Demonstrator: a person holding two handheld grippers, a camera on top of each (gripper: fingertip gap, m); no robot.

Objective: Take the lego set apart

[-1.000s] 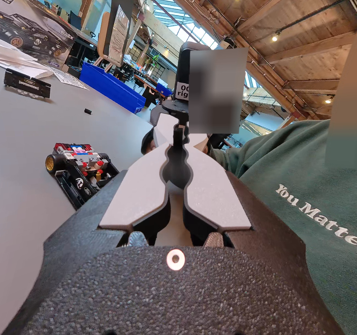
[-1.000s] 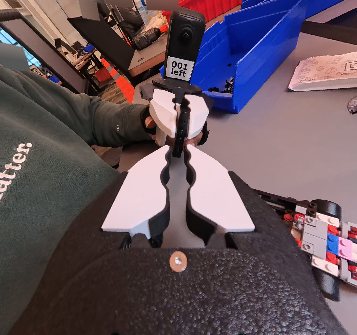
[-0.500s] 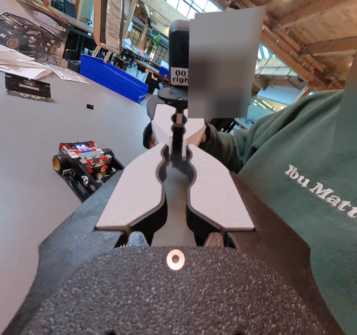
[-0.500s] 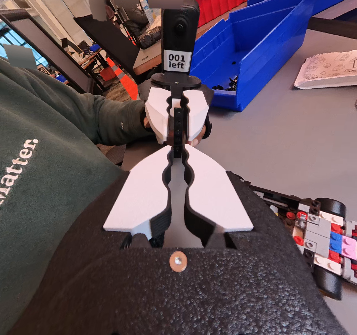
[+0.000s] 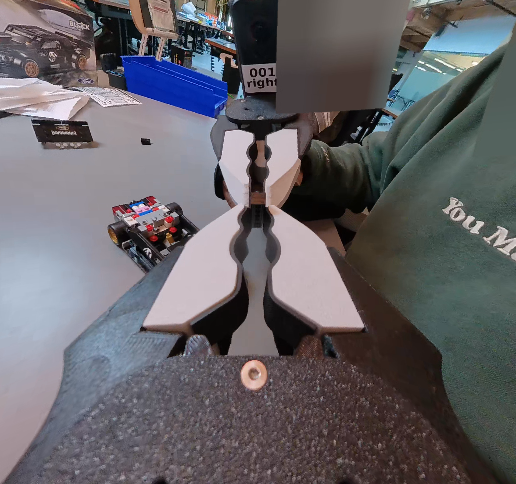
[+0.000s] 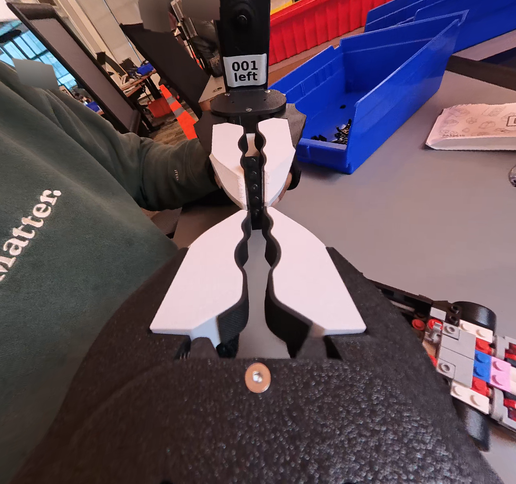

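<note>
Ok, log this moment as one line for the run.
left gripper: shut on black studded strip | right gripper: shut on strip's other end | lego car: on table, untouched

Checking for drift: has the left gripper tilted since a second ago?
Yes. The left gripper pitched down: the blue bin sits higher in view, ceiling gone.

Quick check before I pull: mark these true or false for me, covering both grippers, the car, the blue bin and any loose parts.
1. The left gripper and right gripper meet tip to tip, both pinching one black strip. True.
2. The lego car is lifted off the table. False: it rests on the table, with neither gripper touching it.
3. The blue bin is empty. False: small black pieces lie in its near corner.
4. A flat black plate lies on the table apart from the car. True.
</note>
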